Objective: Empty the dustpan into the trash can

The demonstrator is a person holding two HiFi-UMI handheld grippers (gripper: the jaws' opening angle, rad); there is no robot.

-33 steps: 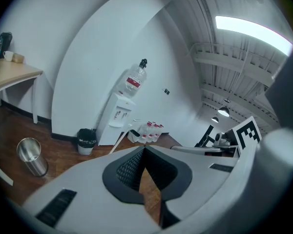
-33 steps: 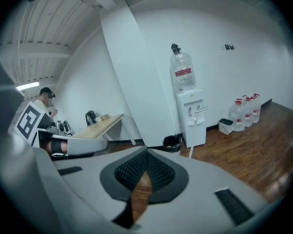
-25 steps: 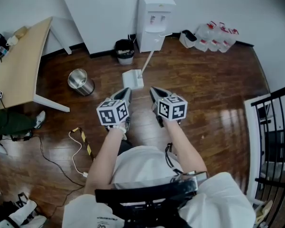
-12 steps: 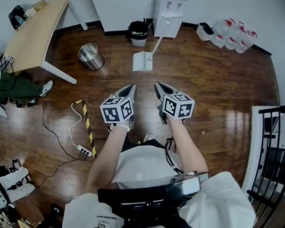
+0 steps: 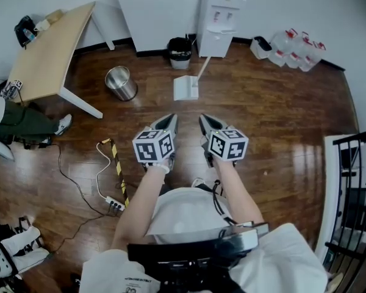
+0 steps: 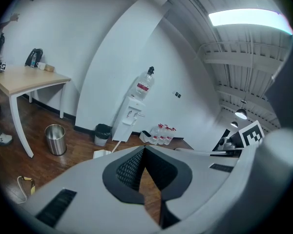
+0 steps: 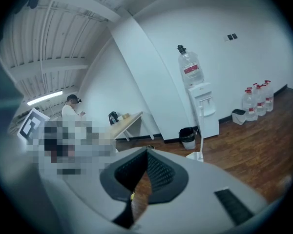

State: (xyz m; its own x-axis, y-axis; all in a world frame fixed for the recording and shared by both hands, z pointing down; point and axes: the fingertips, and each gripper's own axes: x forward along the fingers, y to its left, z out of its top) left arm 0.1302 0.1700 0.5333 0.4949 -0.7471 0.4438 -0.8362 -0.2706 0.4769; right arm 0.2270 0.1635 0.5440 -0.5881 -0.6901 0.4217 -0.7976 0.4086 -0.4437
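Approach step: my left tool (image 5: pixel 170 119) and right tool (image 5: pixel 202 119) are both closed, empty, short of the dustpan (image 5: pixel 185 90); next I must open one around its handle.

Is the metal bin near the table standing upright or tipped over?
Upright: the metal bin stands on its base on the floor, open mouth facing up, in both head and left gripper views.
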